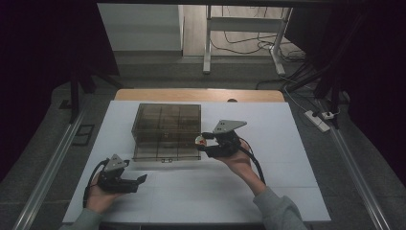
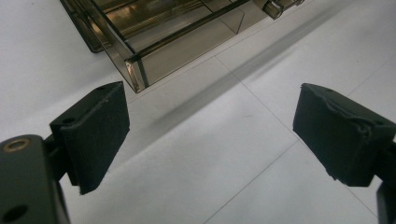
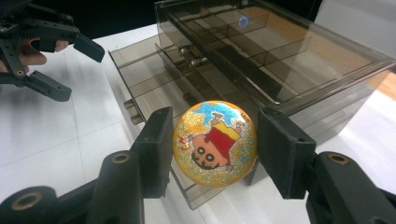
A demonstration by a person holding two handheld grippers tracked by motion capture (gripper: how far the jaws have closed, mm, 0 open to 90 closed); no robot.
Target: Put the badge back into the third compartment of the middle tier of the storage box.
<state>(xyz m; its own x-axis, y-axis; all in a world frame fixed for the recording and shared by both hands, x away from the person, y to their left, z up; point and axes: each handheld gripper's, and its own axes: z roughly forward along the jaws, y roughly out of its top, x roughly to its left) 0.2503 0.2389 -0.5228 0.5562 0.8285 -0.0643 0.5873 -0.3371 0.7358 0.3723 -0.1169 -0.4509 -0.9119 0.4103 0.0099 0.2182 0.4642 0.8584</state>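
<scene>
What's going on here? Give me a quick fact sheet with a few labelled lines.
Setting: white table, a person working with a hand-held gripper in each hand
Main object: smoky clear drawer box, one lower drawer pulled out
Right gripper: shut on a glittery ball printed with a cartoon figure
Ball position: held beside the box's right front corner, as the high view shows
Left gripper: jaws wide apart, nothing between them, low over the table in front of the box
Likely aim: putting the ball into the open drawer, though that is a guess
</scene>
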